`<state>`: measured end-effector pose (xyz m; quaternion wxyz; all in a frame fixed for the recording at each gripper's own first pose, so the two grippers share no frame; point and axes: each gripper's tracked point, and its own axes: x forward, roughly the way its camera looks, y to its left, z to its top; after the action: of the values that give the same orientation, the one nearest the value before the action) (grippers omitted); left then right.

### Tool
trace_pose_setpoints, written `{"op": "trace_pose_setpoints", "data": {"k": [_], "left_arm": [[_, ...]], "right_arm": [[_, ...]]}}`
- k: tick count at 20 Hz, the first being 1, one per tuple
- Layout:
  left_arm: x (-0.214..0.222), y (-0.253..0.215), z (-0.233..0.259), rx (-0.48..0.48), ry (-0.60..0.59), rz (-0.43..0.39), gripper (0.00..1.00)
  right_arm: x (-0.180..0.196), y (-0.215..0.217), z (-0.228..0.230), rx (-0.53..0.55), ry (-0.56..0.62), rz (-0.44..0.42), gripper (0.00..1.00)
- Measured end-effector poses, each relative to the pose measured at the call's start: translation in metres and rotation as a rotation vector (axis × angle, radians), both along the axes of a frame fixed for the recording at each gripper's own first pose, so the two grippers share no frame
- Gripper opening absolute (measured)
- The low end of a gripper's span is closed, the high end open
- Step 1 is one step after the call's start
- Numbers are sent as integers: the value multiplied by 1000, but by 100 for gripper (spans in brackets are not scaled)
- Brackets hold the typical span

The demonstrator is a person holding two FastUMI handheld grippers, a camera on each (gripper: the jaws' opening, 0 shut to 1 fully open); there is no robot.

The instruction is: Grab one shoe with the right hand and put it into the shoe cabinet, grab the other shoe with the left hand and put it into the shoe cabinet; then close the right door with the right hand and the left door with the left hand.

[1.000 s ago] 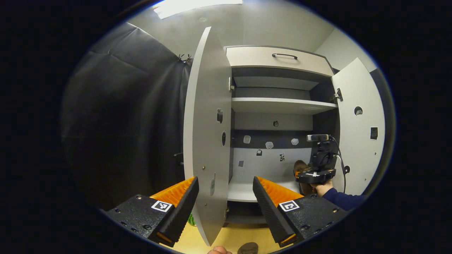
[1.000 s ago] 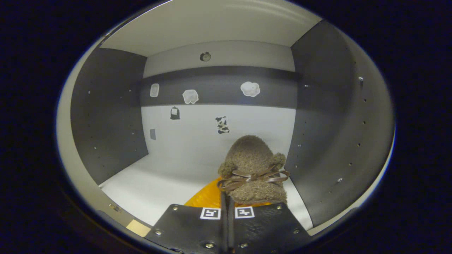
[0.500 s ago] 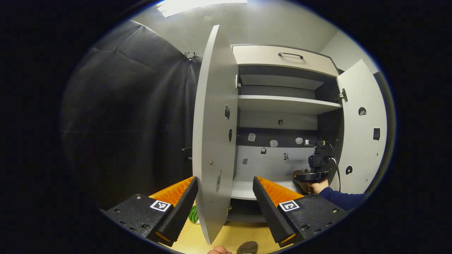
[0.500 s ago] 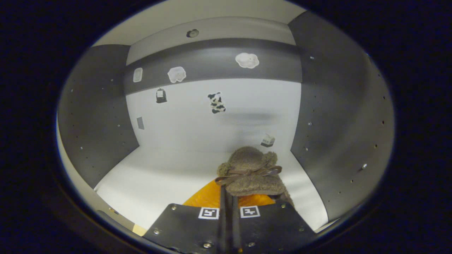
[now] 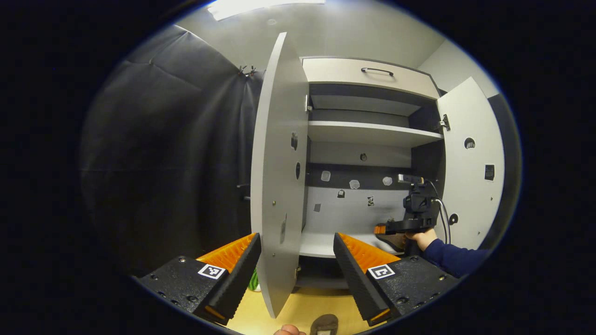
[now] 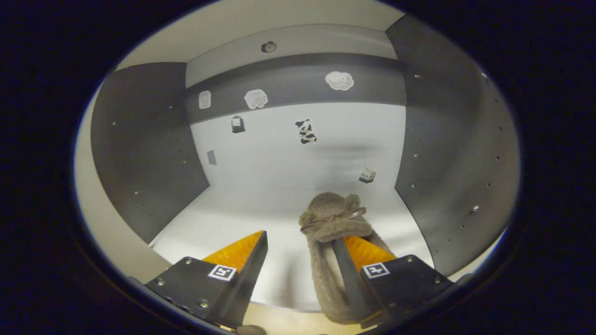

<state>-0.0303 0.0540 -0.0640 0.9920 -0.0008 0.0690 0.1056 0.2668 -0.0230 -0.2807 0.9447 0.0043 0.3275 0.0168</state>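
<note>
Now the right gripper (image 6: 298,251) has released the shoe (image 6: 333,223) (left gripper (image 5: 298,260) open too).

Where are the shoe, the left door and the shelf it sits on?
shoe (image 6: 333,216): right gripper view, fuzzy toe with the bow.
left door (image 5: 278,153): left gripper view, inner face.
shelf (image 6: 242,211): right gripper view, bare white floor.

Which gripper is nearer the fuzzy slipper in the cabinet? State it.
Right. The right gripper stands open at the slipper, one finger inside it; the left gripper hangs open outside the cabinet.
</note>
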Motion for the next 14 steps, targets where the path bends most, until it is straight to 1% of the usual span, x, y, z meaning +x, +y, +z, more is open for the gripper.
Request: {"op": "trace_pose_setpoints", "data": {"k": [1, 2, 3, 4, 5, 6, 7, 9, 14], "left_arm": [[-1, -3, -7, -4, 16, -8, 95], [-1, -5, -16, -11, 32, -18, 95], [-1, -8, -24, -19, 51, -28, 95], [-2, -11, -37, -29, 73, -38, 95], [-2, -14, -50, -38, 99, -49, 95], [-3, -17, -66, -48, 130, -60, 96], [-3, -21, -83, -56, 167, -74, 96], [-5, -30, -120, -73, 251, -104, 96], [-16, -42, -230, -87, 483, -188, 96]], "right_arm": [[-9, 1, 10, -12, -17, 8, 86], [-17, 1, 21, -23, -36, 15, 89], [-27, 2, 36, -28, -61, 21, 84], [-36, 3, 54, -28, -91, 26, 91], [-45, 5, 72, -21, -124, 28, 91], [-55, 7, 91, -11, -156, 32, 84], [-66, 8, 112, -3, -190, 35, 91], [-85, 10, 152, 9, -260, 38, 91], [-132, 10, 247, 30, -425, 37, 91]]}}
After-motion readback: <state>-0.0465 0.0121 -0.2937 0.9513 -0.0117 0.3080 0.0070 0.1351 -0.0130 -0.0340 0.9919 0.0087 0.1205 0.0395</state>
